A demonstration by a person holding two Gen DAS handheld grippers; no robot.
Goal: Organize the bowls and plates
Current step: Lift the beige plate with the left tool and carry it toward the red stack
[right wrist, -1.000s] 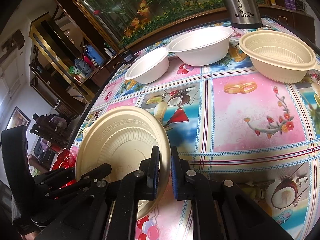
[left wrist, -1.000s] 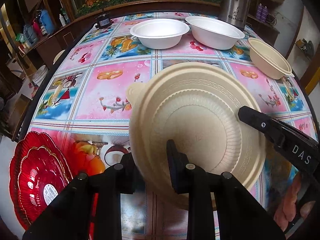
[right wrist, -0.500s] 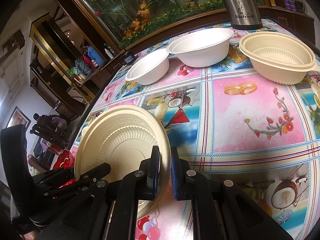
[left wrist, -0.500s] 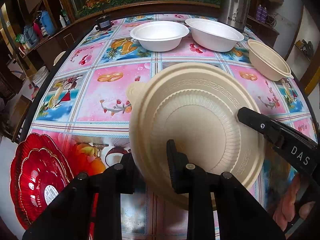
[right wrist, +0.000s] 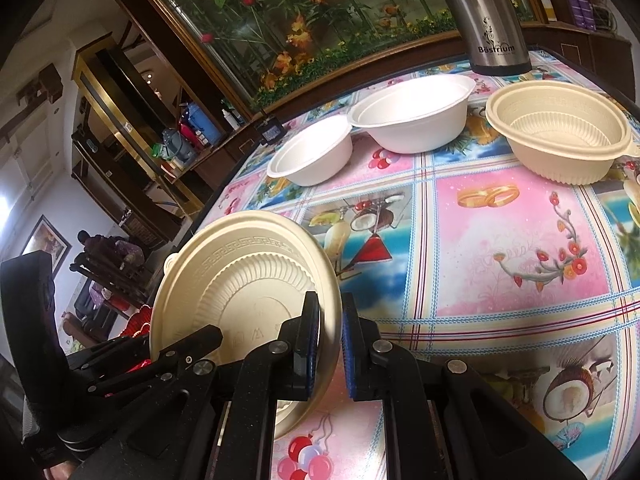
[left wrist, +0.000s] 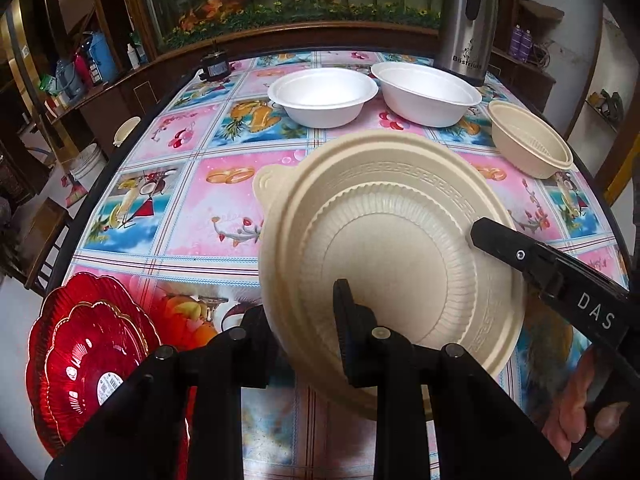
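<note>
A cream ribbed bowl (left wrist: 392,248) is held tilted above the table, its inside facing the left wrist camera. My left gripper (left wrist: 308,320) is shut on its near rim. My right gripper (right wrist: 330,340) is shut on the opposite rim of the same bowl (right wrist: 240,292); one of its fingers (left wrist: 516,256) shows in the left wrist view. A second cream bowl (left wrist: 528,144) (right wrist: 560,132) stands at the table's right. Two white bowls (left wrist: 322,96) (left wrist: 426,94) stand side by side at the back, also in the right wrist view (right wrist: 312,152) (right wrist: 412,112).
Stacked red glass plates (left wrist: 88,360) lie at the table's near left. A steel thermos jug (left wrist: 468,16) (right wrist: 492,16) stands behind the white bowls. A small black device (left wrist: 214,68) sits at the far edge. The flowered tablecloth (right wrist: 500,248) covers a round table.
The view of the far bowls has shifted slightly; the cream bowl stays gripped by both grippers in much the same place.
</note>
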